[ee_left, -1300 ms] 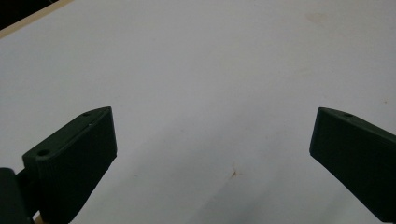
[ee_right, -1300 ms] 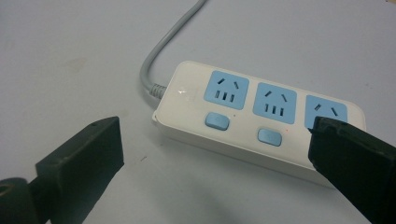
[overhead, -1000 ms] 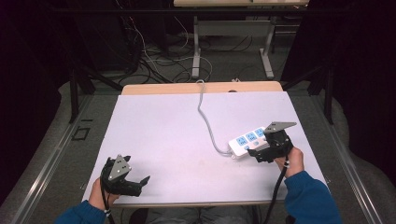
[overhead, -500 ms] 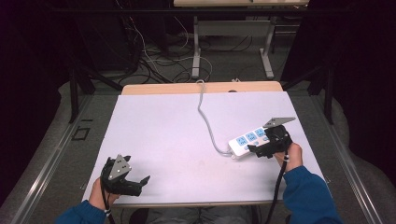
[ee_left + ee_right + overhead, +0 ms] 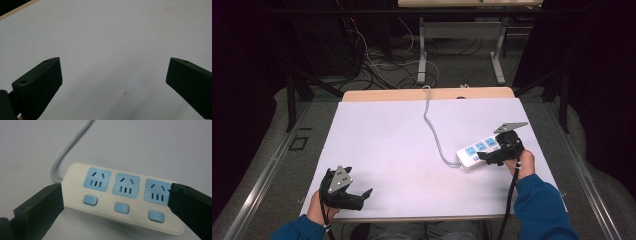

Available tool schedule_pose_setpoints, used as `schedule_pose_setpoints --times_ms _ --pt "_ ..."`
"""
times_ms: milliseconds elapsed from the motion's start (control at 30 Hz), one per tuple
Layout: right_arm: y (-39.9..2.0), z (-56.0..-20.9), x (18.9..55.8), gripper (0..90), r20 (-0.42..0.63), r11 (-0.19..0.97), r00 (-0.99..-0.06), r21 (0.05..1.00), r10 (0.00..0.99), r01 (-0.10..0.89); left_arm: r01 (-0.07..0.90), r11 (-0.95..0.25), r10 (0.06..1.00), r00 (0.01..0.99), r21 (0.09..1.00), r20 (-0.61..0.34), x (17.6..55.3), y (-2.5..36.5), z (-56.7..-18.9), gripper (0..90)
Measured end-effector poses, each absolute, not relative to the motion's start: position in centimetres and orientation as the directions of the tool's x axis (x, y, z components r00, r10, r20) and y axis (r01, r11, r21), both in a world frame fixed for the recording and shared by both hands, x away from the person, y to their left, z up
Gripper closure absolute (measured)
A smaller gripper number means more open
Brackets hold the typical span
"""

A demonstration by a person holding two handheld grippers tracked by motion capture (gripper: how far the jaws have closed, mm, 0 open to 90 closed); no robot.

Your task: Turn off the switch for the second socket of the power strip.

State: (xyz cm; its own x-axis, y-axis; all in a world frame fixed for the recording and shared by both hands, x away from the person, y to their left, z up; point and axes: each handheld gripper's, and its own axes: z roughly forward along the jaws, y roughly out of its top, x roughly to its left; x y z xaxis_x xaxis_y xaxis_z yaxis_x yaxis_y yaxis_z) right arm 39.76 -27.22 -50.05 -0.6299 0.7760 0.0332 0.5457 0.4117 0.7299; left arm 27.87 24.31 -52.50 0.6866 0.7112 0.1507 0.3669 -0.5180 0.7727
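Power strip: no readable brand or label

one power strip, two tongs

Power strip: white body, three light-blue socket faces, three light-blue buttons
Cord: pale grey
Table: plain white top, light wood edge at the far side
Left gripper: black, grey plate on top
Right gripper: black, grey plate
Sleeves: blue
Floor: grey
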Motion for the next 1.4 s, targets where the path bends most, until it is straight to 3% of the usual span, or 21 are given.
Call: schedule_pose_setpoints --times_ms 200,433,567,600,633,867,1400 --pt "-27.47 -50.25 40.15 1.8 0.036 0.404 -0.622 0.731 0.782 0.550 0.363 -0.526 0.708 0.688 0.769 0.159 27.91 24.32 -52.50 0.4" --pt "-27.79 -50.27 40.06 19.9 0.048 0.382 -0.612 0.742 0.789 0.551 0.368 -0.516 0.712 0.686 0.773 0.150 27.92 24.29 -52.54 0.4" --pt "-27.80 -50.37 40.03 36.8 0.050 0.382 -0.609 0.737 0.792 0.557 0.368 -0.516 0.713 0.686 0.773 0.149 27.87 24.32 -52.51 0.4" --pt "-27.82 -50.45 40.04 49.7 0.041 0.388 -0.613 0.740 0.789 0.549 0.369 -0.515 0.713 0.686 0.774 0.148 27.86 24.33 -52.49 0.4" --pt "-27.82 -50.45 40.04 49.7 0.041 0.388 -0.613 0.740 0.789 0.549 0.368 -0.514 0.713 0.685 0.774 0.148 27.86 24.33 -52.48 0.4" --pt "-27.58 -50.67 39.86 88.1 0.036 0.401 -0.610 0.723 0.791 0.563 0.369 -0.515 0.713 0.686 0.774 0.147 27.89 24.31 -52.51 0.4" --pt "-26.96 -50.84 39.74 90.0 0.007 0.421 -0.593 0.698 0.805 0.580 0.361 -0.526 0.711 0.683 0.770 0.166 28.09 24.38 -52.50 0.5"
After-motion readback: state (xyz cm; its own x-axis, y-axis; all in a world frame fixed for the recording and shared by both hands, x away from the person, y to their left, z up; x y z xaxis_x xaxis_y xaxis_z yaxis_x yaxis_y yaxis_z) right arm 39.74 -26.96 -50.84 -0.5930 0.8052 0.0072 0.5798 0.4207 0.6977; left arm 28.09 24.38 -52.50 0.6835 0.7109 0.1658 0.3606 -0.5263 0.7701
